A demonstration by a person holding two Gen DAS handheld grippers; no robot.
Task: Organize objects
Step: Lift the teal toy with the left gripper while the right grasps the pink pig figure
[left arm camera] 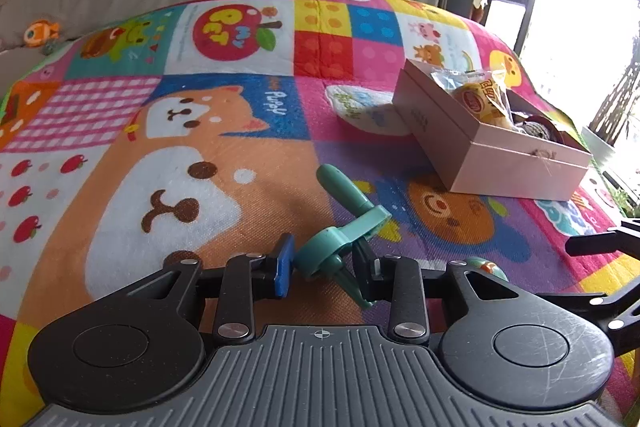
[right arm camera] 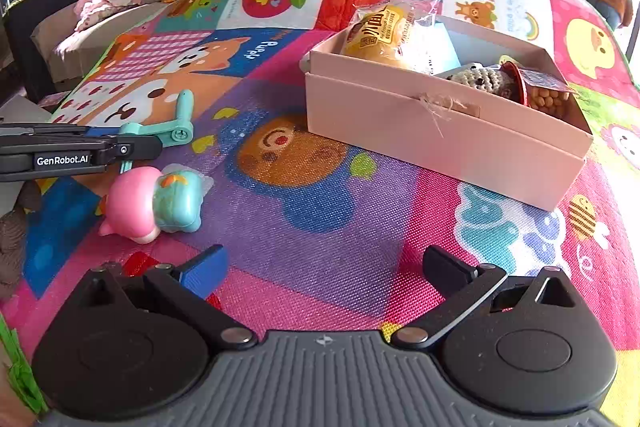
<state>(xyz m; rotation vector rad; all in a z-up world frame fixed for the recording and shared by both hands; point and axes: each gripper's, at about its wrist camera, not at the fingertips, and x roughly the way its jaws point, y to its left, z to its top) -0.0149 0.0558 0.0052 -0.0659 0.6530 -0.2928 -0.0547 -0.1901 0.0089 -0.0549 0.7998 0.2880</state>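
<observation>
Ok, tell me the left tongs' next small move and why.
Probably lift and carry toward the pink box: the left tongs look closed around the teal crank toy, which still sits low over the mat, and the box lies open to the right.

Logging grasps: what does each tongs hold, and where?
Left tongs grip the teal crank tool at its round hub; right tongs are open, holding nothing.

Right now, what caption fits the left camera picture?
Left tongs gripping a teal crank toy near the pink box.
</observation>
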